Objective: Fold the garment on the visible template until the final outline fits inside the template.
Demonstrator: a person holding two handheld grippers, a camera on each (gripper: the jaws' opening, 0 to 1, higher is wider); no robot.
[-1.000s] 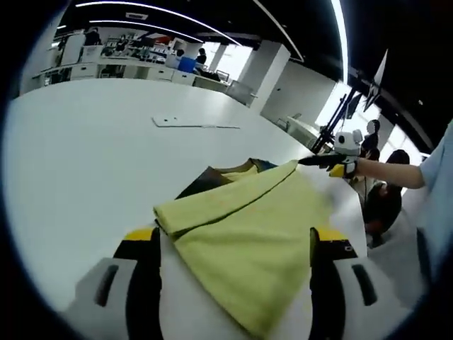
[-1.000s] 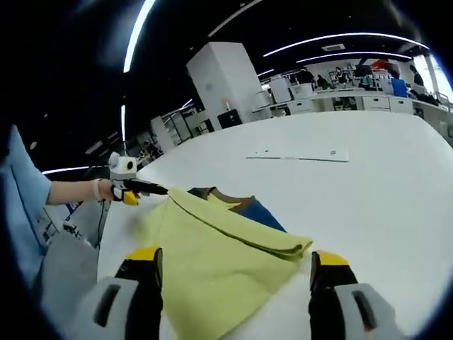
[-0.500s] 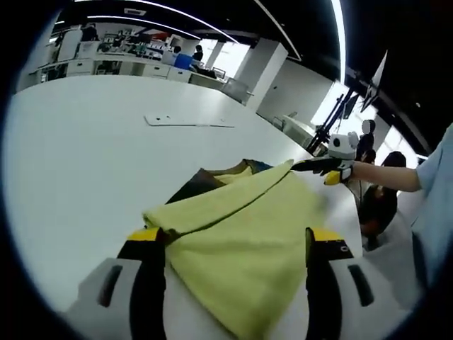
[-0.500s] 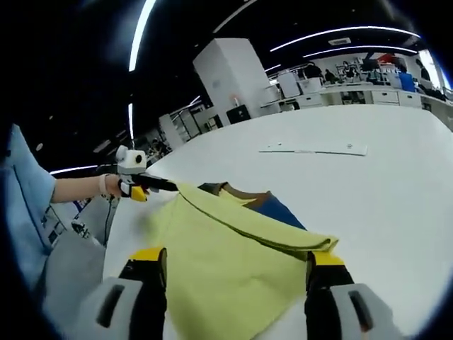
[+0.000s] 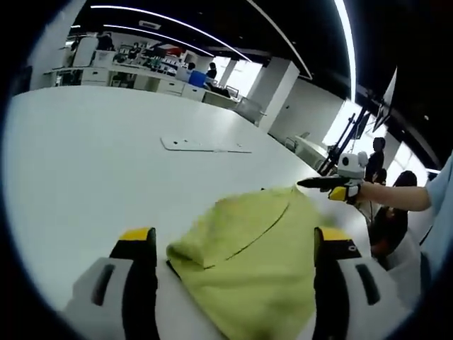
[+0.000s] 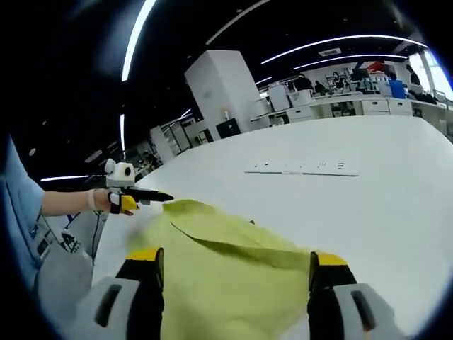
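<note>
A yellow-green garment (image 5: 248,255) is draped between my two grippers, bunched and raised off the white table (image 5: 85,156). The right gripper (image 5: 301,183) comes in from the right as a black point, pinched on the garment's far corner. In the right gripper view the same cloth (image 6: 219,276) runs from my own jaws to the left gripper (image 6: 166,196), whose tip meets the other corner. In each view my own jaw bases stand on either side of the cloth, and the cloth hides their tips. No template outline is visible under the garment.
A flat white strip (image 5: 205,145) with small holes lies farther out on the table and also appears in the right gripper view (image 6: 301,168). A light blue sleeve (image 5: 442,212) is at the right edge. People (image 5: 379,152) and desks stand beyond the table.
Both grippers have carried the yellow-green layer forward. It now covers the blue and brown patch that showed past the fold, and the cloth is more bunched and raised.
</note>
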